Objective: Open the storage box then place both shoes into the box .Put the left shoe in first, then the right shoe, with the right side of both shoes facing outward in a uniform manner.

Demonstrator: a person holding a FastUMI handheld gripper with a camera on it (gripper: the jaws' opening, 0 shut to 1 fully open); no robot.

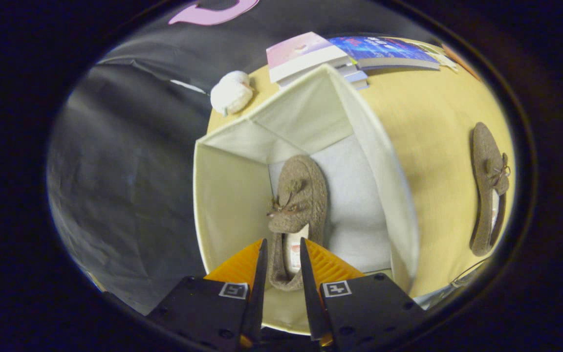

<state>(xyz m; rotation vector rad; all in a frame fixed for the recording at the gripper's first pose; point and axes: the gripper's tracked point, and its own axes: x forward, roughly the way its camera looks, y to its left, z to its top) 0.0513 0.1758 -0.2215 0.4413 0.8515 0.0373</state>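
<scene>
A: While the hand-held gripper (283,247) hangs over the open storage box (223,195), what do its fingers have between them?

B: The heel end of a brown slipper (295,210). The two fingers (261,274) stand a little apart, one on each side of the heel. Whether they press on it or merely flank it, I cannot tell.

A: And where does that slipper lie?

B: Inside the box, on its pale floor, close to the wall at nine o'clock. Its toe points away from the fingers toward twelve o'clock, and a small bow sits on its upper. The opening with its light lining is nearest the fingers.

A: The other shoe?

B: A second brown slipper (487,190) lies on the tabletop (433,127), outside the box and well apart from it, at about three o'clock from the first. It runs roughly parallel to the one in the box and has the same bow.

A: Anything else on the tabletop?

B: Beyond the box, toward twelve and one o'clock, a stack of books (311,56) lies just past the far corner, with a blue-covered book (384,51) beside it. At about eleven o'clock, near the tabletop's edge, sits a white fluffy thing (231,92); I cannot tell what it is.
</scene>
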